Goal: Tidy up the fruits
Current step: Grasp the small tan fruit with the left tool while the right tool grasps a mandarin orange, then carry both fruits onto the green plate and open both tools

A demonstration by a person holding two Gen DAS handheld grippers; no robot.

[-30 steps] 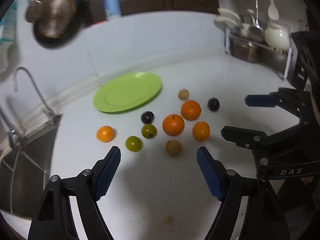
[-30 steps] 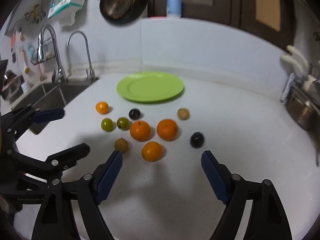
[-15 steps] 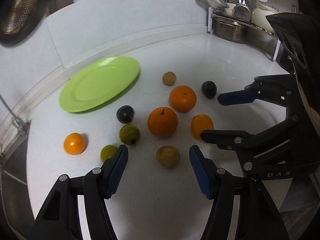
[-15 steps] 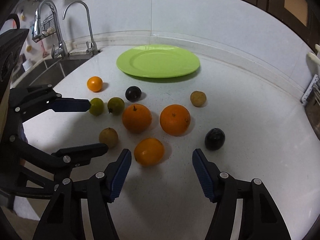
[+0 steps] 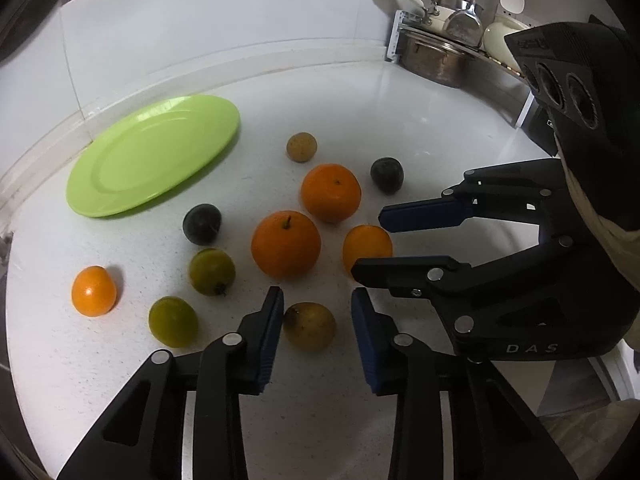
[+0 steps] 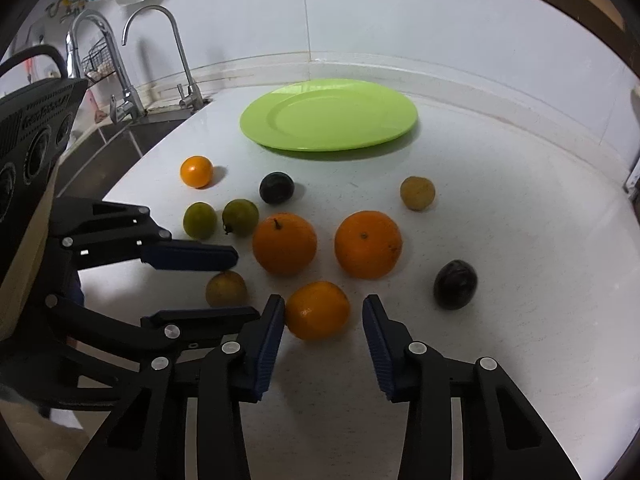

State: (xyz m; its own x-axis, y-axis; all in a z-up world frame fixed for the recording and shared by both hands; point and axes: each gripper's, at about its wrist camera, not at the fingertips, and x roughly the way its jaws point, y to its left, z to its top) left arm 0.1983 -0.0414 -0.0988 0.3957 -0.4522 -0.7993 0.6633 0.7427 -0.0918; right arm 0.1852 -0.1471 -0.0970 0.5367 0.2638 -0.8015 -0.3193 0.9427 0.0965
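Note:
Several fruits lie on the white counter near an empty green plate [image 5: 152, 152] [image 6: 328, 120]. My left gripper [image 5: 316, 312] is open, its fingers on either side of a brownish-yellow fruit [image 5: 310, 326] without closing on it. My right gripper [image 6: 324, 316] is open around a small orange [image 6: 317, 310]. Two big oranges [image 6: 285, 243] [image 6: 368, 244], two dark plums [image 6: 277, 188] [image 6: 455, 284], two green fruits [image 6: 240, 217] [image 6: 199, 220], a small orange [image 6: 196, 171] and another brownish fruit [image 6: 417, 193] lie around them.
A sink with taps [image 6: 132, 92] lies left of the fruits in the right wrist view. A dish rack with a pot and utensils [image 5: 448, 52] stands at the counter's far right corner. The tiled wall runs behind the plate.
Both grippers have moved forward and down toward the fruits and narrowed. The left one now flanks the brownish fruit, the right one flanks the small orange.

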